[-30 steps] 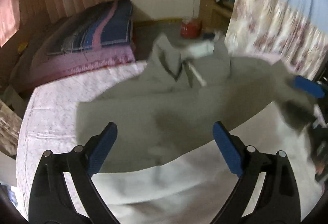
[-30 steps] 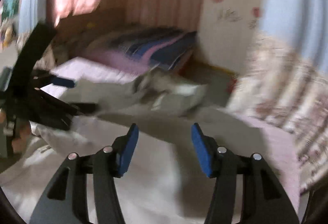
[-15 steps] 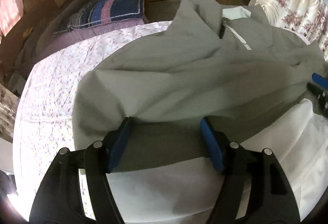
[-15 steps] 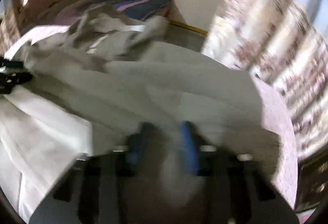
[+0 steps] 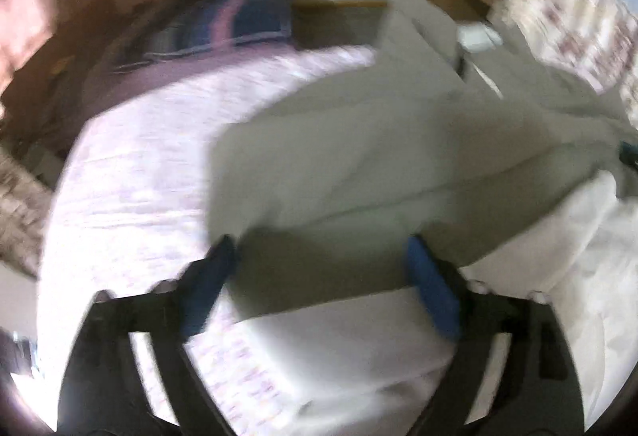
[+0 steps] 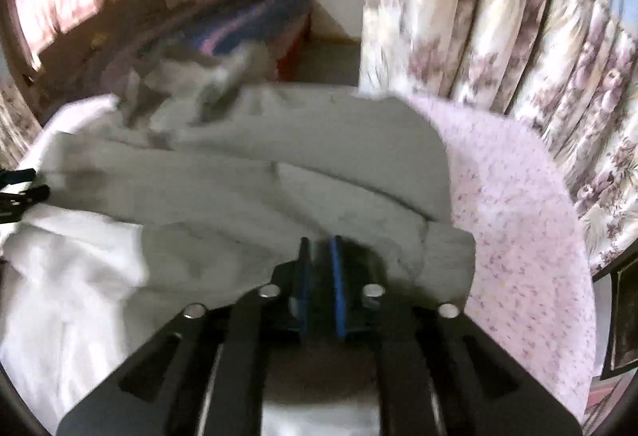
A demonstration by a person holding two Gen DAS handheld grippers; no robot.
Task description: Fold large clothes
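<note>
Grey garment [image 5: 359,157] lies spread across the bed [image 5: 131,173], collar end toward the far side, near hem folded over a white sheet [image 5: 359,348] at the near edge.

Left gripper [image 5: 323,276]: jaws have just been opening and stand wide, straddling the folded grey edge, pads not pressing on it. Released.

Right gripper [image 6: 319,264]: jaws have just been opening from a near-clench to a narrow gap at the garment's near corner by the ribbed cuff [image 6: 446,256]. Motion blur, so I can't tell if cloth is pinched between the pads.

Step looks like setting the fold and letting go. To do it well:
- drop both corners level so the fold line runs straight across
- open fully before pulling back, otherwise the pads drag the top layer
- withdraw low and straight out along the fingers
- re-grip at the hem corners, not mid-panel, for the next fold

Materials: garment is soft matte knit, heavyish, holds broad creases, ribbed at the cuff. White sheet is thin, slippery-looking, bunches easily. Bed cover is pale pink, small floral print, flat. Flowered curtain [image 6: 518,37] hangs just beside the bed on the right.
</note>
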